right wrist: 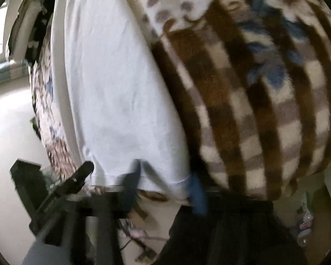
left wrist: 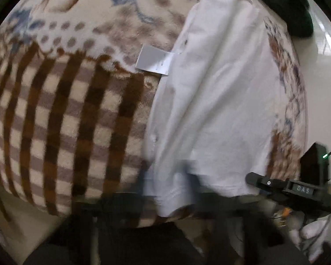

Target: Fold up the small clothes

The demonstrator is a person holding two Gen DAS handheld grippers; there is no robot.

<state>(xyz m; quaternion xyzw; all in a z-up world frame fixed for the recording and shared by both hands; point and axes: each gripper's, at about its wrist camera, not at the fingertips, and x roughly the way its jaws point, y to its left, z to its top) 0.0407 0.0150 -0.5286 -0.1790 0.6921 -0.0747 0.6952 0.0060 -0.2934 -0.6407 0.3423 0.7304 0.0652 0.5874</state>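
Note:
A white garment (left wrist: 218,101) lies stretched out on a brown-checked, flowered blanket (left wrist: 61,119), its hem toward me. In the left wrist view my left gripper (left wrist: 167,174) is a blur over the near left part of the hem, jaws close together with cloth between them. It also shows as a black tip (right wrist: 83,171) at the hem's left corner. My right gripper (right wrist: 165,174) is blurred too, pinching the hem of the garment (right wrist: 121,92) near its right corner. Its black tip (left wrist: 254,180) meets the hem's right corner. A grey card tag (left wrist: 153,61) sticks out from the garment's left edge.
The blanket (right wrist: 253,92) covers a raised surface whose near edge runs just below the hem. Pale floor (left wrist: 320,88) lies beyond the blanket's right side, and a dark green bundle (left wrist: 298,13) sits at the far right. Dark stand legs and clutter (right wrist: 132,231) are underneath.

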